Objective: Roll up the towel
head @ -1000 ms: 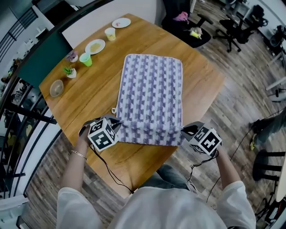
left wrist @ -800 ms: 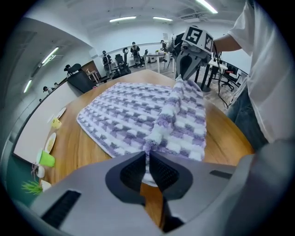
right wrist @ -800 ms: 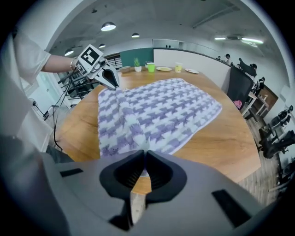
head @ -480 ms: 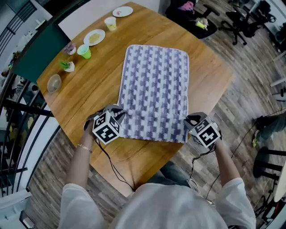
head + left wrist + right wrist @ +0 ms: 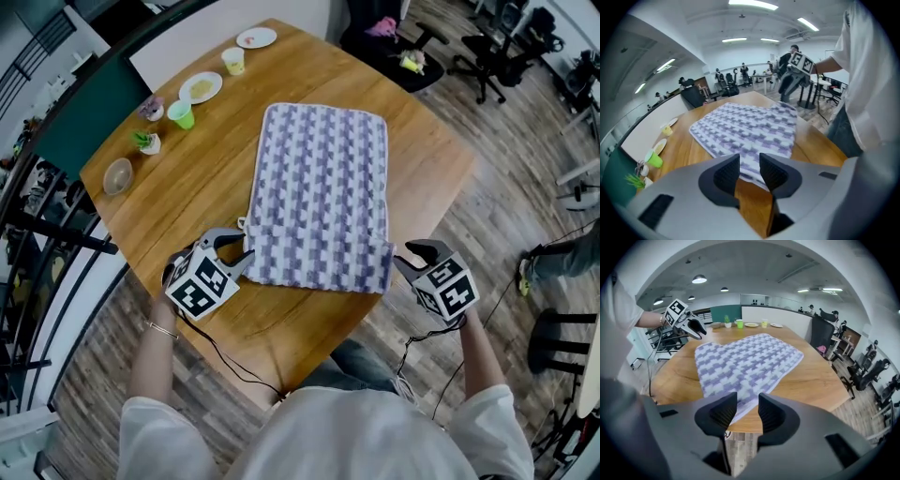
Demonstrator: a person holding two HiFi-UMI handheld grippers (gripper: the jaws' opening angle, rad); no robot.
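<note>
A purple-and-white patterned towel lies flat on the round wooden table, its near end folded over into a band. My left gripper hovers just off the band's left corner, jaws apart, nothing between them. My right gripper sits off the band's right corner, beyond the table edge, also empty. Both pairs of jaws have just been opening. In the left gripper view the left gripper points at the towel. In the right gripper view the right gripper frames the towel.
Along the table's far left edge stand a green cup, a yellow cup, two plates, a small plant and a bowl. Office chairs stand beyond the table. A dark railing runs on the left.
Both grippers let go of the towel's near corners, their jaws spread, and they drew back and outward. The folded band now rests on the towel.
</note>
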